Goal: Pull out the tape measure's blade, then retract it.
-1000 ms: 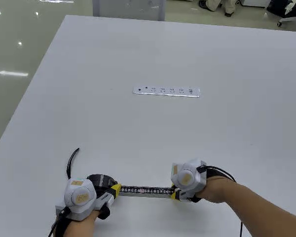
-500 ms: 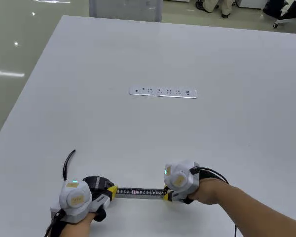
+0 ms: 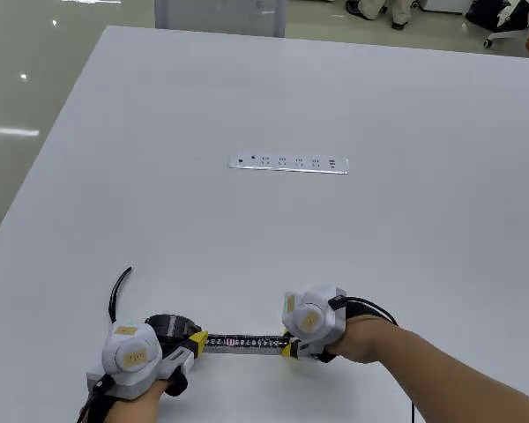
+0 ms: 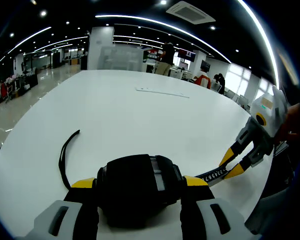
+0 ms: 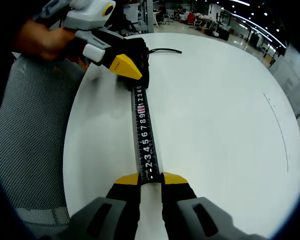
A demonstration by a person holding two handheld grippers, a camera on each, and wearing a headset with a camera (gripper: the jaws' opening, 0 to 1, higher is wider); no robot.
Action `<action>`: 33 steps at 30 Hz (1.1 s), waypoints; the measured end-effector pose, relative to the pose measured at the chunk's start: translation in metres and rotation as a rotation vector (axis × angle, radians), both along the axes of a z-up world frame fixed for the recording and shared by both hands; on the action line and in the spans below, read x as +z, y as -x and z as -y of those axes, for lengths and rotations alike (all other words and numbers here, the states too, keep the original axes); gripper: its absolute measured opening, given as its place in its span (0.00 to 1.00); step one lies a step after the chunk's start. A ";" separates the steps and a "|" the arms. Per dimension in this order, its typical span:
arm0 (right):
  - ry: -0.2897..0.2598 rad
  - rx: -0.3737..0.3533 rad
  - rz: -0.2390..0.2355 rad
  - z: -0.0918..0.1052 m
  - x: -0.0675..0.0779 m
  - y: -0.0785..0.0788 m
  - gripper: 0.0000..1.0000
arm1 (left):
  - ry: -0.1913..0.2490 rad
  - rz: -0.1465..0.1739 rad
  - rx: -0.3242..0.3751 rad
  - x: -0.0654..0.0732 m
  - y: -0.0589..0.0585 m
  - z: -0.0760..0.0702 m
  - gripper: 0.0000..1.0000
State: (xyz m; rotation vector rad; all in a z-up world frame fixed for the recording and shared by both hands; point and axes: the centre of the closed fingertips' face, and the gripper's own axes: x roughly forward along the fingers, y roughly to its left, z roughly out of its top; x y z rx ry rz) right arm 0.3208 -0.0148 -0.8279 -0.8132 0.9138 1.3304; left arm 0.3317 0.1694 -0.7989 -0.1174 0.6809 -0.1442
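Clearly, the blade (image 5: pixel 141 125) is drawn out of the tape measure case (image 4: pixel 137 192) by a short length only, and it is stretched low over the white table (image 3: pixel 335 247), near the person's edge. The retracting is judged as not finished, since the blade is not back inside. The left gripper (image 4: pixel 139 182) is closed around the black case, one jaw on each side. The right gripper (image 5: pixel 151 178) is closed almost fully, and the blade's end is pinched between its yellow tips.

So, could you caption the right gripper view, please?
The right gripper pinches the blade; the left gripper holds the case.
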 end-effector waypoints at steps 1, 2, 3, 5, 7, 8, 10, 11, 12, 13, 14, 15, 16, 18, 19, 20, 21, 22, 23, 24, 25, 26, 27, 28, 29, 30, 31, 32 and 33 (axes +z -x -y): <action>0.000 0.002 0.001 -0.001 0.000 0.000 0.14 | 0.000 0.000 0.000 0.000 0.000 0.000 0.63; 0.000 0.004 0.002 -0.001 0.000 0.000 0.14 | 0.001 -0.001 0.000 0.000 0.000 0.000 0.63; -0.001 0.004 0.002 -0.002 0.000 0.000 0.14 | 0.002 -0.001 0.001 0.000 0.000 0.000 0.63; -0.001 0.007 0.002 -0.003 -0.001 0.000 0.14 | 0.002 -0.001 0.001 0.000 0.000 0.000 0.63; -0.001 0.007 0.002 -0.004 0.000 0.000 0.14 | 0.004 -0.002 0.002 0.000 0.000 0.000 0.63; -0.002 0.008 0.002 -0.004 0.000 0.000 0.14 | 0.004 -0.001 0.002 0.000 0.000 0.000 0.63; -0.002 0.010 0.003 -0.005 0.000 0.000 0.14 | 0.004 -0.002 0.002 0.000 0.000 0.000 0.63; -0.003 0.010 0.002 -0.006 0.000 0.001 0.14 | 0.005 -0.002 0.002 0.000 0.000 0.000 0.63; -0.004 0.010 0.001 -0.006 0.000 0.001 0.14 | 0.005 -0.002 0.003 0.000 0.000 0.000 0.63; -0.004 0.010 0.002 -0.007 0.000 0.001 0.14 | 0.005 -0.002 0.002 0.000 0.000 0.000 0.63; -0.005 0.011 0.002 -0.007 0.000 0.000 0.14 | 0.006 -0.002 0.003 0.000 0.000 0.000 0.63; -0.006 0.011 0.001 -0.008 0.000 0.001 0.14 | 0.006 -0.002 0.003 0.000 0.000 0.000 0.63; -0.007 0.012 0.002 -0.009 0.000 0.001 0.14 | 0.006 -0.002 0.002 0.000 0.000 0.000 0.63; -0.007 0.011 0.001 -0.010 0.000 0.001 0.14 | 0.005 -0.002 0.001 0.000 0.000 0.000 0.63; -0.008 0.012 0.002 -0.010 0.000 0.000 0.14 | 0.005 -0.002 0.002 0.000 0.000 0.000 0.63; -0.008 0.011 0.001 -0.011 0.000 0.000 0.14 | 0.005 -0.002 0.002 0.000 0.000 0.000 0.63; -0.009 0.011 0.001 -0.011 0.000 0.000 0.14 | 0.006 -0.002 0.002 0.000 0.000 0.000 0.63; -0.010 0.011 0.001 -0.012 0.000 0.000 0.14 | 0.005 -0.002 0.002 0.000 0.000 0.000 0.63; -0.010 0.011 0.001 -0.012 0.000 0.000 0.14 | 0.006 -0.002 0.003 0.000 0.000 0.000 0.63; -0.011 0.010 0.001 -0.012 0.001 0.000 0.14 | 0.006 -0.002 0.003 0.000 0.000 0.000 0.63; -0.011 0.010 0.001 -0.013 0.001 0.000 0.14 | 0.006 -0.002 0.003 0.000 0.000 0.000 0.63; -0.012 0.009 0.001 -0.014 0.001 0.000 0.14 | 0.007 -0.003 0.003 0.000 0.000 0.000 0.63; -0.013 0.010 0.001 -0.014 0.001 0.000 0.14 | 0.007 -0.003 0.003 0.000 0.000 0.000 0.63; -0.014 0.009 0.000 -0.015 0.001 0.001 0.14 | 0.008 -0.003 0.003 0.001 0.000 0.000 0.63; -0.015 0.011 0.000 -0.016 0.000 0.001 0.14 | 0.007 -0.003 0.003 0.001 0.000 0.000 0.63; -0.015 0.012 0.001 -0.017 0.000 0.001 0.14 | 0.008 -0.004 0.003 0.001 0.000 0.000 0.63; -0.017 0.012 -0.001 -0.018 -0.001 0.001 0.14 | 0.008 -0.004 0.002 0.001 0.000 0.000 0.63; -0.018 0.015 -0.001 -0.019 -0.001 0.001 0.14 | 0.007 -0.004 0.002 0.001 0.000 0.000 0.63; -0.019 0.017 0.000 -0.020 0.000 0.002 0.14 | 0.007 -0.004 0.002 0.001 0.000 0.000 0.63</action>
